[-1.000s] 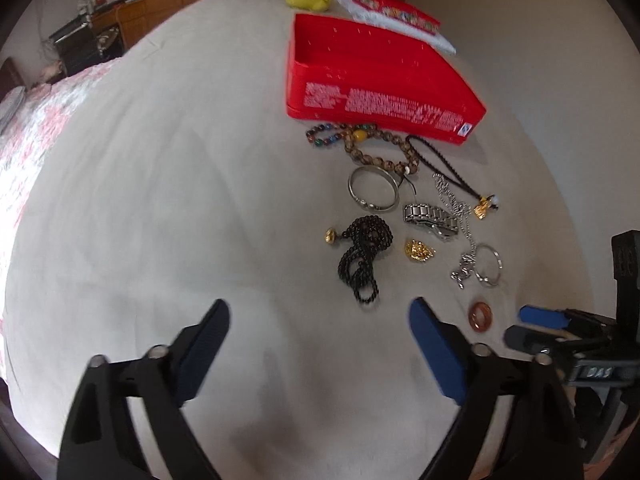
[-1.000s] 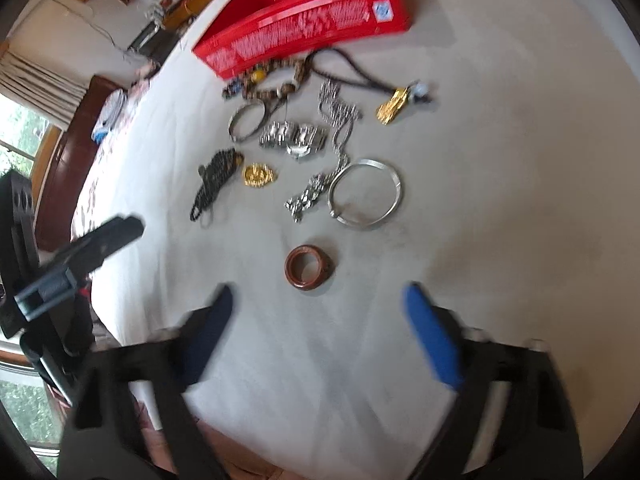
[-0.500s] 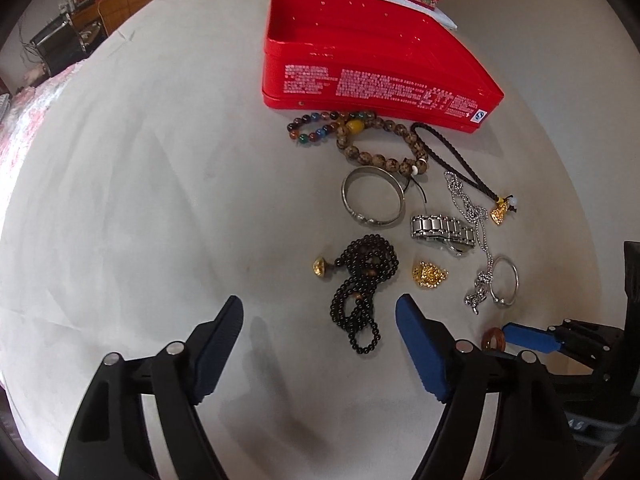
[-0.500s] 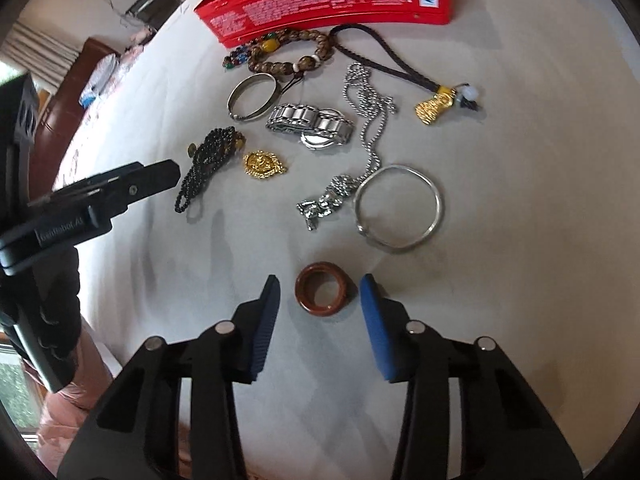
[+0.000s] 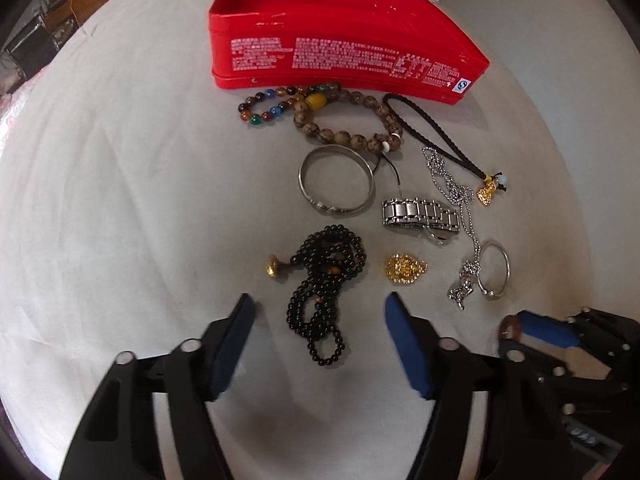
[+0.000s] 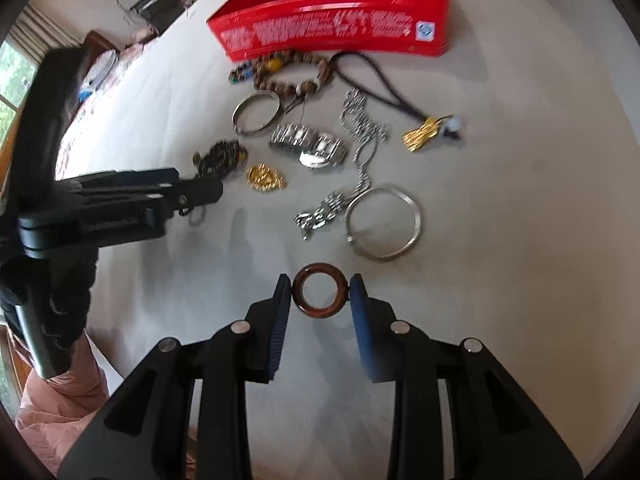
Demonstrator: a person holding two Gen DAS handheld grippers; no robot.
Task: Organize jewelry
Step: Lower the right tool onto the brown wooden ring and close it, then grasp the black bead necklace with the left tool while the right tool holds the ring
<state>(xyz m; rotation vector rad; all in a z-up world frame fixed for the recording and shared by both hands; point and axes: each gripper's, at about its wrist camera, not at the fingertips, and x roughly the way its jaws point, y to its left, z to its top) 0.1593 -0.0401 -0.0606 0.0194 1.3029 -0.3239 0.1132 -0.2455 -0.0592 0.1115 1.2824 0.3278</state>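
Note:
Jewelry lies spread on a white cloth in front of an open red tin (image 5: 340, 56). My left gripper (image 5: 318, 300) points down over the black bead necklace (image 5: 334, 258). Its jaws are closing with the necklace's lower loops between them, and the pads do not touch the beads. My right gripper (image 6: 320, 280) has a brown ring (image 6: 320, 312) between its closing jaws, both pads touching the ring's sides. In the left wrist view the right gripper (image 5: 520, 332) sits at the lower right with the ring (image 5: 507, 326) at its tip.
Between the grippers and the tin lie a silver bangle (image 5: 336, 184), a gold pendant (image 5: 405, 268), a metal watch band (image 5: 418, 214), a silver chain (image 5: 452, 188), a thin bangle (image 5: 496, 270), bead bracelets (image 5: 348, 136) and a corded gold charm (image 5: 486, 196). A pink sleeve (image 6: 60, 400) shows at lower left.
My left gripper came forward over the black beads and its jaws narrowed around them. The right gripper's jaws closed from wide apart onto the brown ring.

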